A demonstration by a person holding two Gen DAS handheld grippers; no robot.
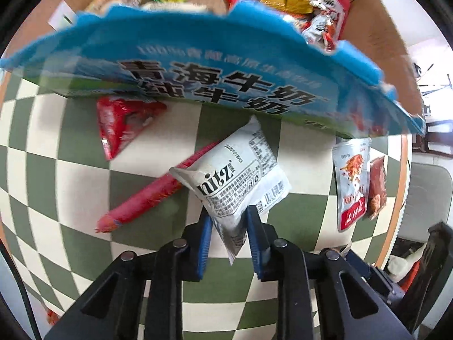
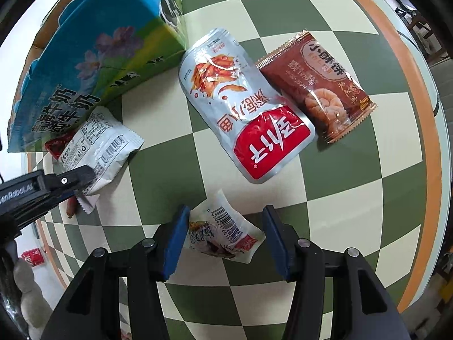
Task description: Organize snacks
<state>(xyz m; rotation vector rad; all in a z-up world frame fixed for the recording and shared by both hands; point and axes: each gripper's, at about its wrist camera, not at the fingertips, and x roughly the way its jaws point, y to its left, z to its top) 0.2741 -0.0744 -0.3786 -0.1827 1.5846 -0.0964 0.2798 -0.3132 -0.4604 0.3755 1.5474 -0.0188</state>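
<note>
My left gripper [image 1: 229, 223] is shut on a white snack packet [image 1: 235, 170] and holds it in front of the blue milk carton box [image 1: 198, 65], which holds several snacks. The packet also shows in the right wrist view [image 2: 99, 147], pinched by the left gripper [image 2: 85, 177]. My right gripper [image 2: 223, 232] is open, its fingers on either side of a small clear barcode packet [image 2: 223, 232] lying on the checkered table [image 2: 339, 198].
A red stick snack [image 1: 147, 195] and a red triangular packet [image 1: 121, 121] lie by the box. A silver-red pouch [image 2: 240, 104] and a brown pastry packet [image 2: 320, 85] lie on the table. The table's orange edge [image 2: 427, 141] runs at right.
</note>
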